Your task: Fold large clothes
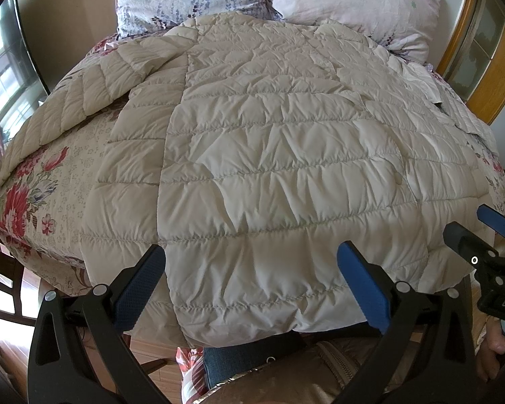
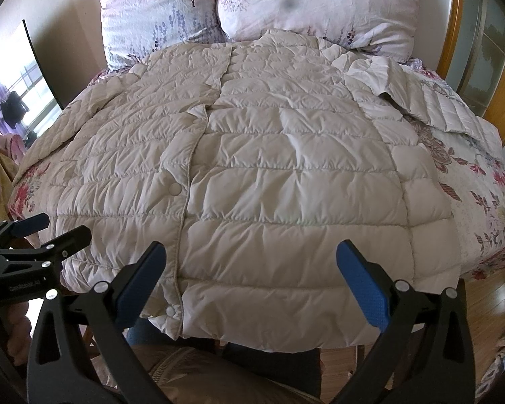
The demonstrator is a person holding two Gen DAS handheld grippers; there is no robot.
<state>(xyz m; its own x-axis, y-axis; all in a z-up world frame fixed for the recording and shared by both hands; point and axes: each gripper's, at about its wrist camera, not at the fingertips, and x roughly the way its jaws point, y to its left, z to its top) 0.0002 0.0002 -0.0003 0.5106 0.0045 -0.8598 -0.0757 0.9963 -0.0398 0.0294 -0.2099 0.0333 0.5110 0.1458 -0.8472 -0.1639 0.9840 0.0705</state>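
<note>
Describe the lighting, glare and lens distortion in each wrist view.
Left wrist view: soft daylight, the quilted coat brightest toward the right, fisheye bulging the bed, dark corner vignette. Right wrist view: blown-out window reflection in the mirror at left, glare on the wooden floor, the same barrel bend.

Cream quilted down jacket (image 2: 252, 175) lies flat, snapped closed, sleeves spread.
</note>
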